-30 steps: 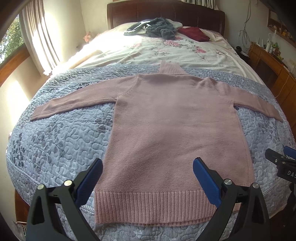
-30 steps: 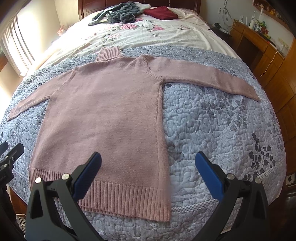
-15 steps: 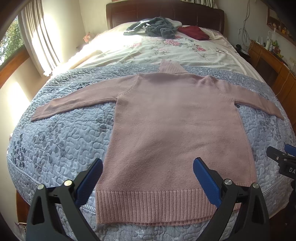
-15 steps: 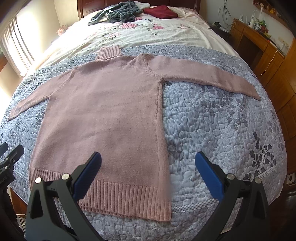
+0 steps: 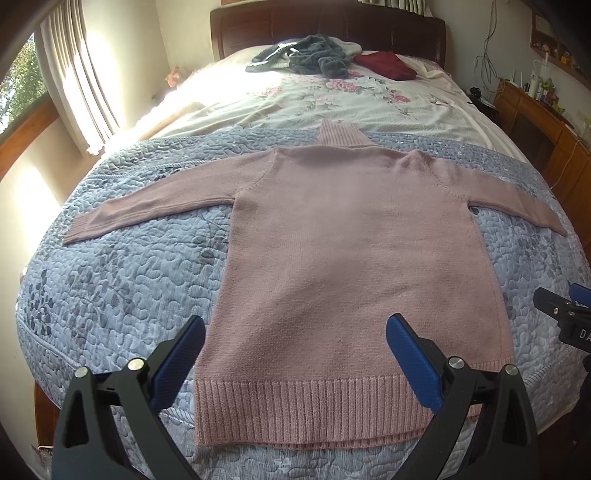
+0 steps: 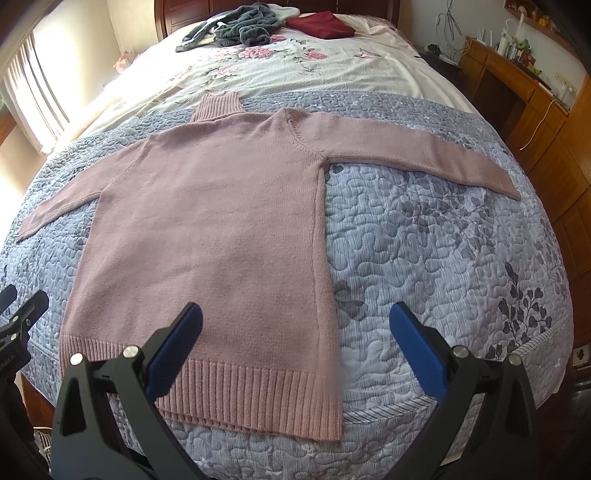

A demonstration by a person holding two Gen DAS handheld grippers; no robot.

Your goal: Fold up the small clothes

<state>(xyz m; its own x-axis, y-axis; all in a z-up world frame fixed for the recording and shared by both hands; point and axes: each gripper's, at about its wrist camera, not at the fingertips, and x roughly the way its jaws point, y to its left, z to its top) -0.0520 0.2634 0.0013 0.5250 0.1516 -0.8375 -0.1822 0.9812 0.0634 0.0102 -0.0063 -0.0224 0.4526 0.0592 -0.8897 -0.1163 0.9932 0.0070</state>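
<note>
A dusty-pink knitted turtleneck sweater (image 5: pixel 351 258) (image 6: pixel 207 229) lies flat on a blue-grey quilt (image 5: pixel 110 288) (image 6: pixel 443 258), sleeves spread to both sides, ribbed hem nearest me at the bed's foot. My left gripper (image 5: pixel 295 332) hovers open above the hem, blue pads wide apart, holding nothing. My right gripper (image 6: pixel 295 321) is open too, above the sweater's lower right corner. Each gripper's tip shows at the edge of the other's view: the right gripper (image 5: pixel 565 317), the left gripper (image 6: pixel 18 317).
Beyond the quilt lies a floral sheet (image 5: pixel 332 103) with a grey garment (image 5: pixel 310 59) and a dark red one (image 5: pixel 388 64) near the wooden headboard (image 5: pixel 325 29). A curtained window (image 5: pixel 74 81) is left; a wooden cabinet (image 6: pixel 535 122) stands right.
Both views have shifted very slightly closer over the sweater. The sweater has not moved and both grippers stay open.
</note>
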